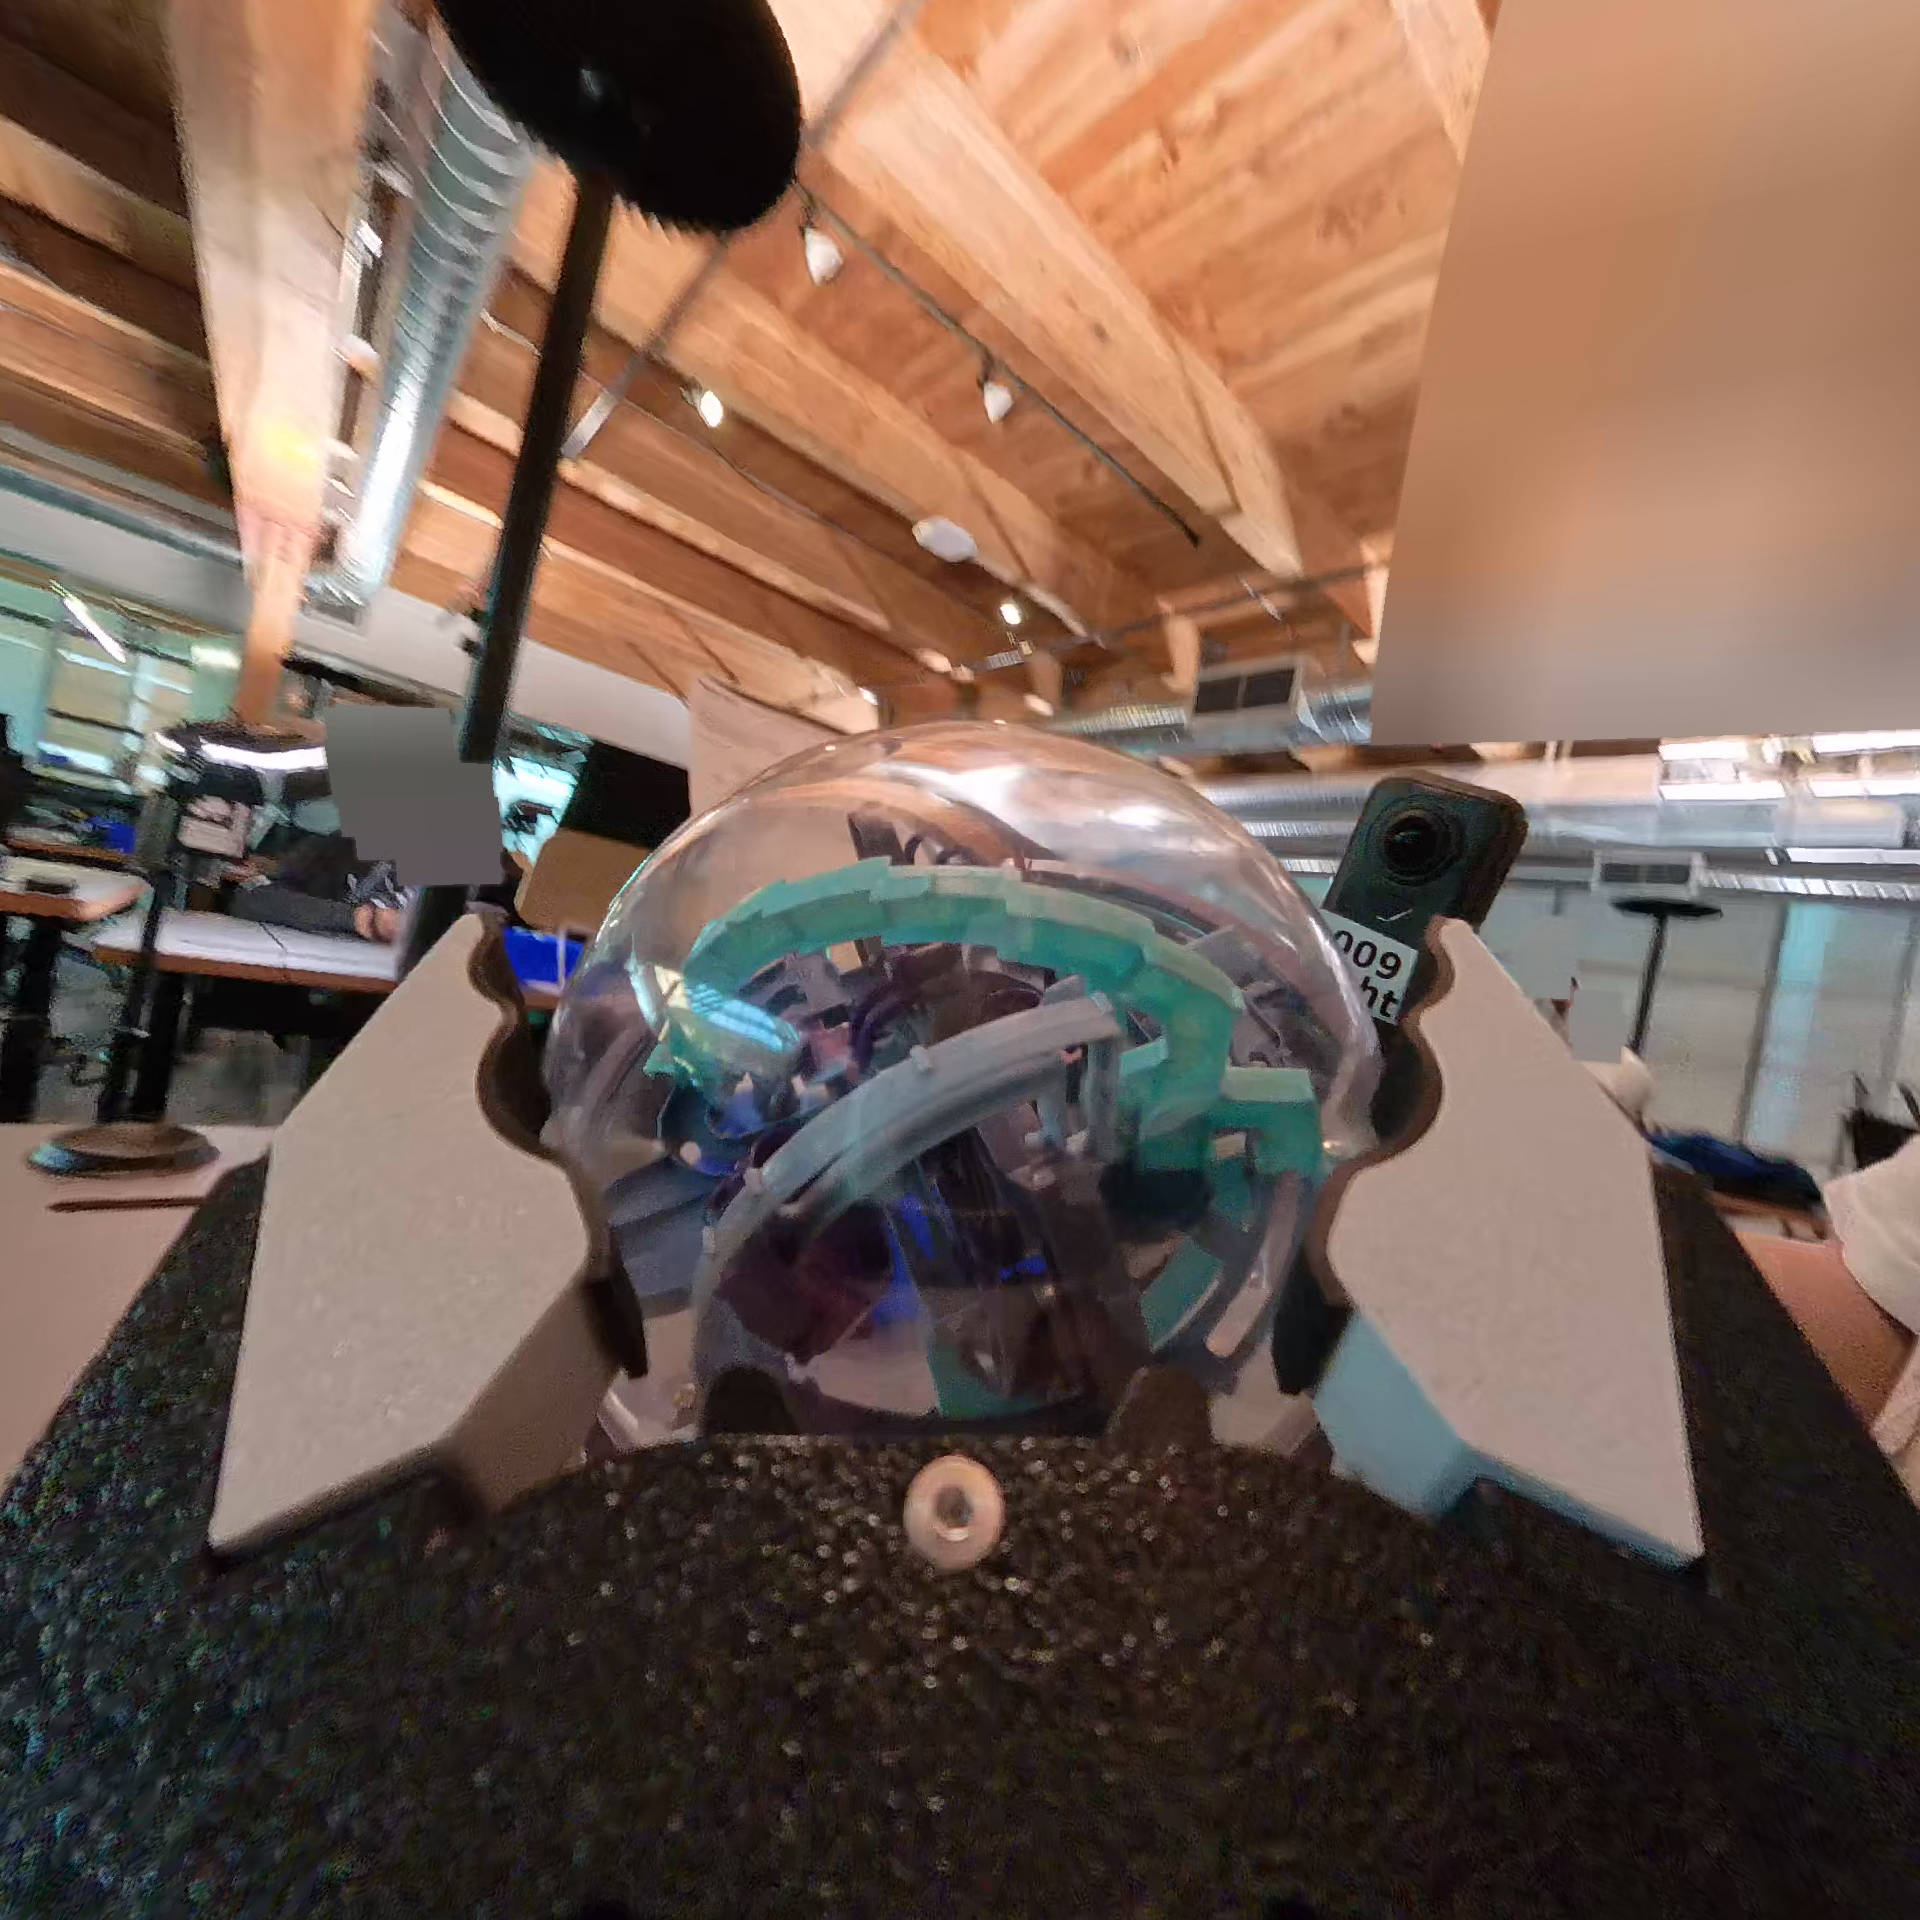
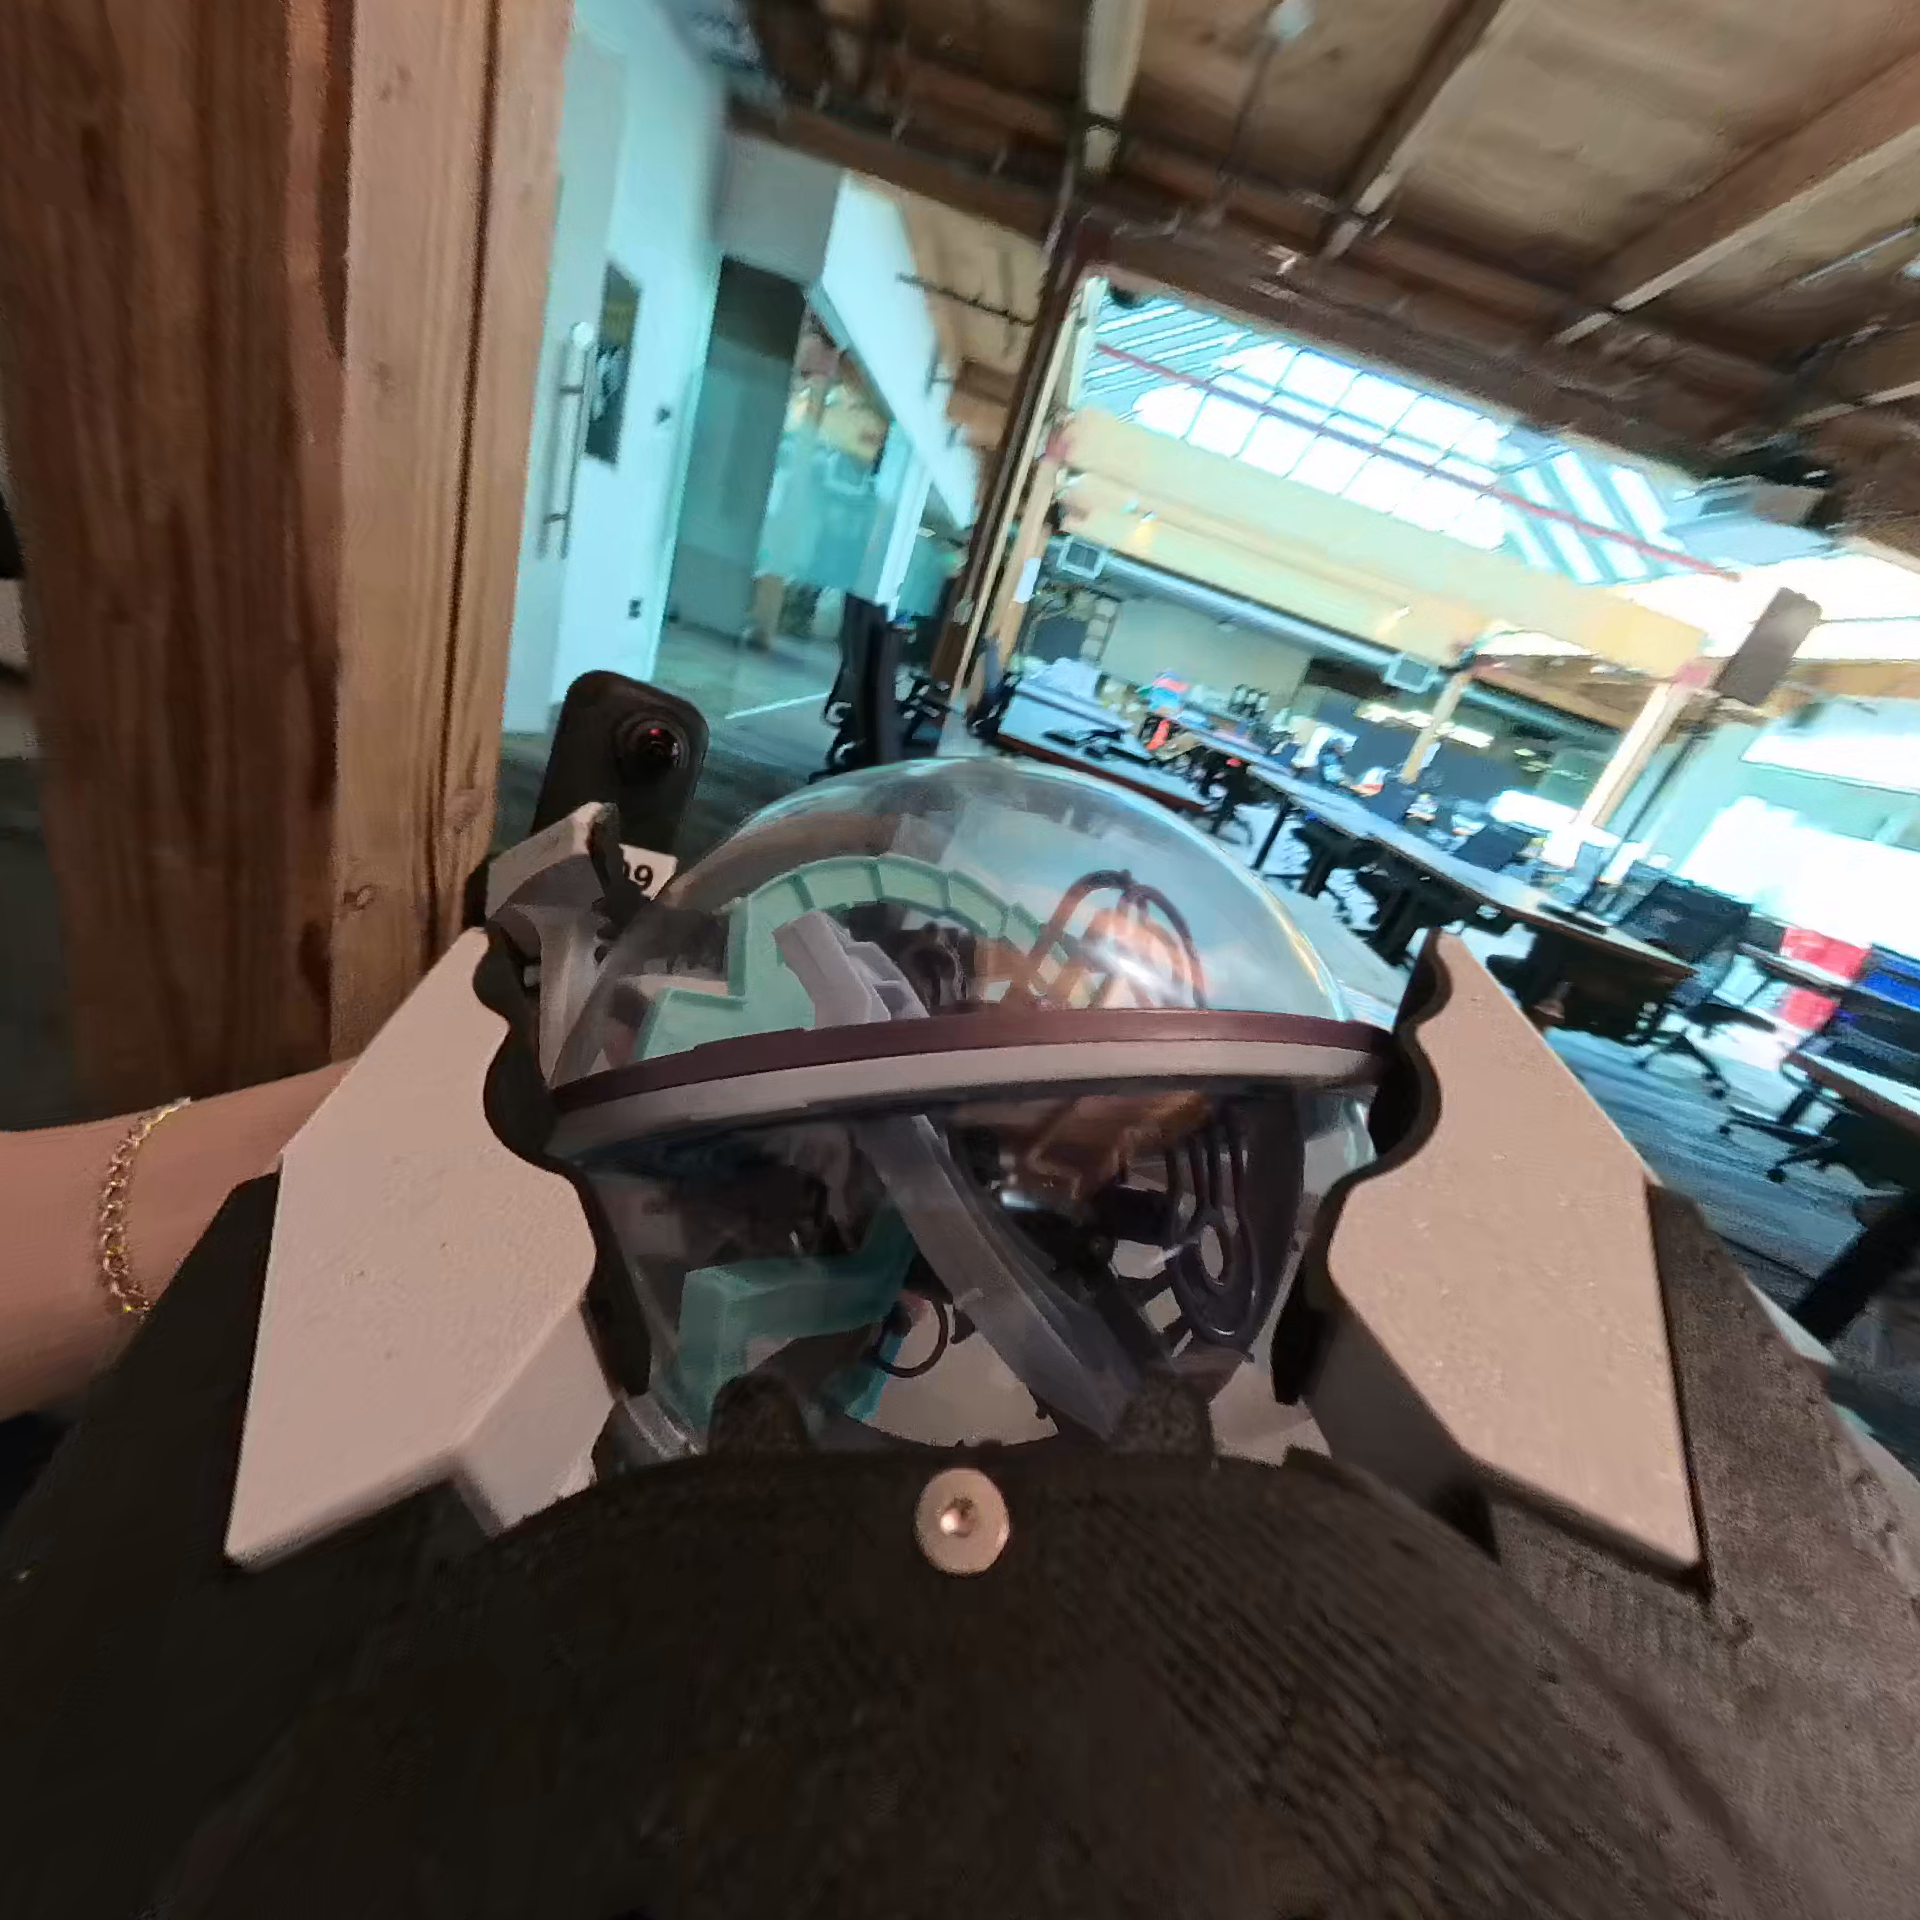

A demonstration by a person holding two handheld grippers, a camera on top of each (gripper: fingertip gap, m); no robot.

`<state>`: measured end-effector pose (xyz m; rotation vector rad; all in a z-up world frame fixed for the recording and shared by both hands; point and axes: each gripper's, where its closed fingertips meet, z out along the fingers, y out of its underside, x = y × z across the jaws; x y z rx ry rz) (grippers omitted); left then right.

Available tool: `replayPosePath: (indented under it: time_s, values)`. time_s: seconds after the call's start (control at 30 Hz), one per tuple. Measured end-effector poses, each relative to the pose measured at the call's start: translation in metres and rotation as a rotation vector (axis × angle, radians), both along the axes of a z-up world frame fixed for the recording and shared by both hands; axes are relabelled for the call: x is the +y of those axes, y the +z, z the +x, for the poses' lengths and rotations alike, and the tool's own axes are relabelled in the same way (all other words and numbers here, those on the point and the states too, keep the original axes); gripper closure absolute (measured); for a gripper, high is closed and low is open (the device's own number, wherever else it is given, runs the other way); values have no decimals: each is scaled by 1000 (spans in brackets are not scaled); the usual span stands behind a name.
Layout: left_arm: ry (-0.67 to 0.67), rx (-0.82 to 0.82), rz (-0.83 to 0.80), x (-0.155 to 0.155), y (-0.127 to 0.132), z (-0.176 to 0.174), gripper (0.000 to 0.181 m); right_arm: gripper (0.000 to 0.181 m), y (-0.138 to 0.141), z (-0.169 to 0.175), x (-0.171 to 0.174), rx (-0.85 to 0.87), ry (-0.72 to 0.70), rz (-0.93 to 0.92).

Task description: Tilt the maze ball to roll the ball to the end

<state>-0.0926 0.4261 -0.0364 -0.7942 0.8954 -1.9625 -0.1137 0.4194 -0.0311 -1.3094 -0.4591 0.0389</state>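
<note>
Timber ceiling overhead, maze ball lifted, left gripper, right gripper jaws pinching it

Left claw, right claw: both clamped, raised.

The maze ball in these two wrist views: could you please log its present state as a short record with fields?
object: clear plastic maze ball with teal, grey and purple tracks inside
support: held up in the air, wooden ceiling behind it
left gripper: shut on the maze ball, one white finger on each side
right gripper: shut on the maze ball, from the opposite side
equator band: dark ring, tilted slightly in the right wrist view
small ball inside: cannot be made out
</note>
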Motion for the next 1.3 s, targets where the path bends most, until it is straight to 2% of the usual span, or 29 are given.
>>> replayPosePath:
  time_s: [0.17,0.3,0.37,0.43,0.53,0.6,0.7,0.83,1.0,1.1,1.3]
  values:
    - [-22,34,48,-21,-22,21,24,23,-20,21,-22,41,-15,67]
    - [16,66,92,-21,-28,37,25,23,-28,38,-24,87,19,124]
    - [24,77,160,-14,-16,52,24,23,-17,54,-17,98,26,168]
    - [16,54,247,-4,8,75,24,23,4,76,-6,81,14,243]
    - [-52,24,348,21,43,125,24,23,39,124,19,36,-51,348]
    - [-113,16,385,39,57,165,24,23,53,163,39,26,-114,383]
    - [-187,5,395,60,65,222,24,24,62,219,61,10,-188,395]
    - [-211,-42,330,74,67,267,24,24,65,268,70,29,-232,425]
    - [-227,-59,298,84,56,287,24,23,53,288,81,5,-255,392]
    - [-191,-48,302,83,65,291,24,23,62,292,81,14,-220,391]
    - [-148,-62,392,66,77,277,24,24,74,279,66,-31,-149,407]
